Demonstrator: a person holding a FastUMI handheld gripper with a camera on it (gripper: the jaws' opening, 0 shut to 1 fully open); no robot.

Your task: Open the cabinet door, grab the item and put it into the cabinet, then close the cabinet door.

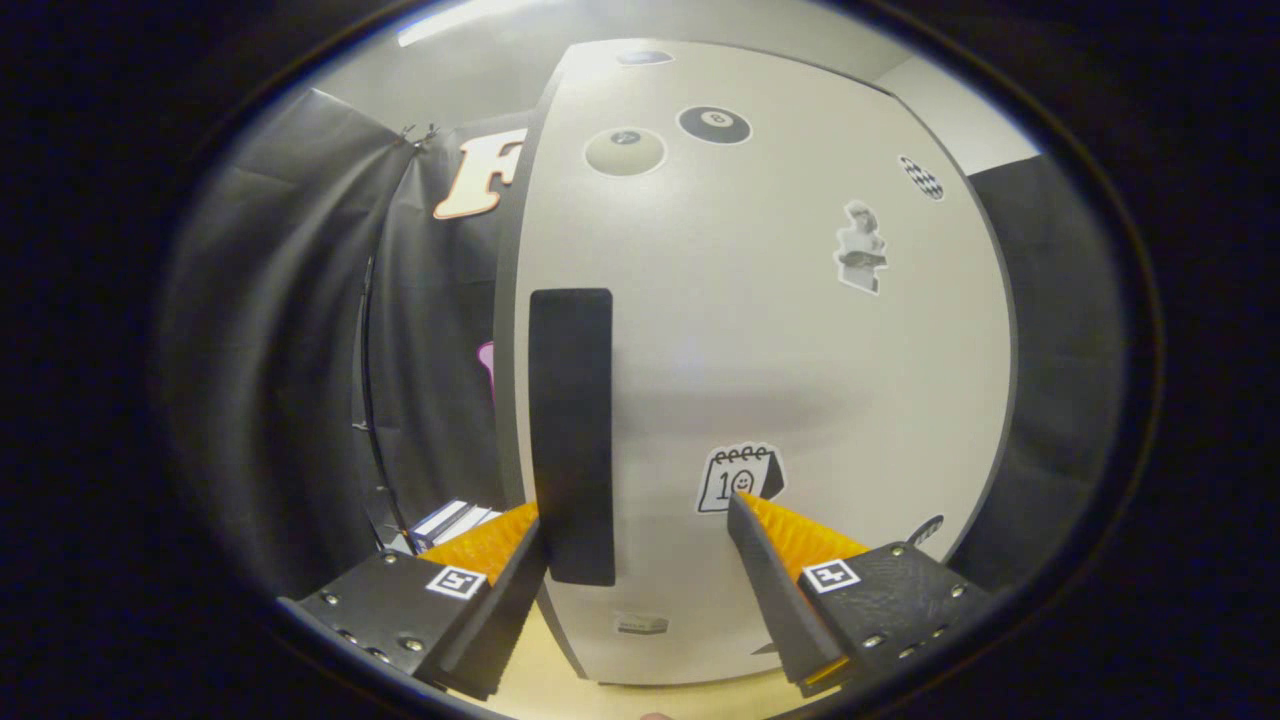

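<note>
1. Gripper view: the gripper (640, 520) is spread wide and holds nothing. The handle (571, 437) stands just ahead, its lower end by the left finger (500, 590), well apart from the right one.
2. Its long axis runs upright along the door's (760, 330) left edge.
3. The door looks shut: pale, flat, dotted with stickers (740, 478); the handle is a plain black bar.

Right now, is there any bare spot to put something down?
Only a pale wooden strip below the cabinet door, between the open tool fingers. Crowded left: books beside the black handle.
</note>
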